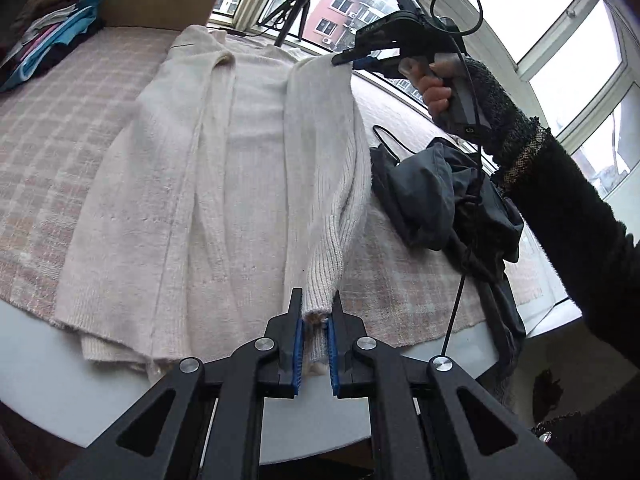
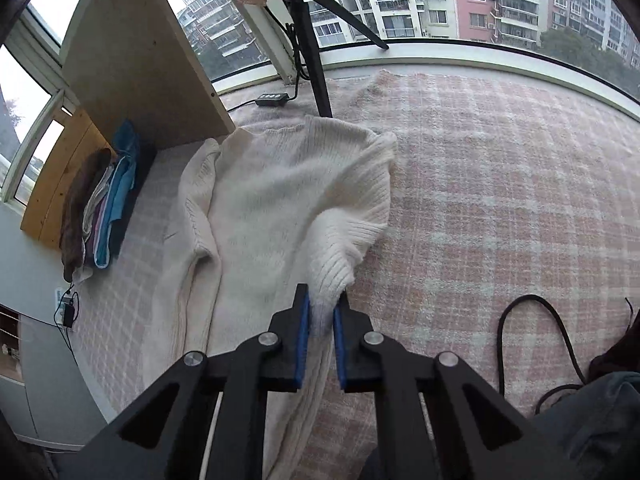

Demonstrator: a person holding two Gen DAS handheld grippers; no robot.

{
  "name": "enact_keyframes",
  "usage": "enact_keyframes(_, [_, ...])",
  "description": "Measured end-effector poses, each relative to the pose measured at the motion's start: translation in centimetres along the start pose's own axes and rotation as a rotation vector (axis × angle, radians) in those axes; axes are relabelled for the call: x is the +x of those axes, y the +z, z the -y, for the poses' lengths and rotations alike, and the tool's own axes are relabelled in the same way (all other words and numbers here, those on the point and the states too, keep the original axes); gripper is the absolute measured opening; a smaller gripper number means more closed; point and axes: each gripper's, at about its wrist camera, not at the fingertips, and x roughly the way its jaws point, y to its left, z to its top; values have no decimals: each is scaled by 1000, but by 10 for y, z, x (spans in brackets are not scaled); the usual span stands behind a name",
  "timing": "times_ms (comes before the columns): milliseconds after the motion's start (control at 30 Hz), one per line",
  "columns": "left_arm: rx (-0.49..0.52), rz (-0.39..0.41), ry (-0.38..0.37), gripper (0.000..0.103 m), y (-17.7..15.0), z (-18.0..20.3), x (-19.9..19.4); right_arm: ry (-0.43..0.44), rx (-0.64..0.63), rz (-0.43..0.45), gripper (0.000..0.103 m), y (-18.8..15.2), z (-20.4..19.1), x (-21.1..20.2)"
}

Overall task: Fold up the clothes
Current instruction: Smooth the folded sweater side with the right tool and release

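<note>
A cream knitted sweater [image 1: 208, 184] lies spread on the pink checked blanket [image 1: 52, 128]. My left gripper [image 1: 317, 308] is shut on the ribbed cuff of its right sleeve [image 1: 336, 216], which hangs lifted off the blanket. At the sleeve's far end, the right gripper [image 1: 340, 59] pinches the shoulder, held by a hand in a dark sleeve. In the right wrist view the sweater [image 2: 272, 200] lies ahead, and my right gripper [image 2: 322, 300] is shut on the ribbed knit at the shoulder, pulled up into a peak.
A dark grey garment [image 1: 444, 204] lies crumpled at the right with a black cable [image 2: 532, 344] beside it. Folded clothes [image 2: 104, 216] are stacked at the left against a wooden panel [image 2: 136, 56]. A tripod [image 2: 312, 52] stands by the window.
</note>
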Motion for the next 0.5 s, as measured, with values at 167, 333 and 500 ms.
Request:
enact_keyframes(167, [-104, 0, 26, 9, -3, -28, 2, -132, -136, -77, 11, 17, -61, 45])
enact_keyframes(333, [-109, -21, 75, 14, -5, -34, -3, -214, -259, -181, 18, 8, -106, 113])
enact_keyframes(500, [-76, 27, 93, 17, -1, -33, -46, -40, -253, -150, 30, -2, -112, 79])
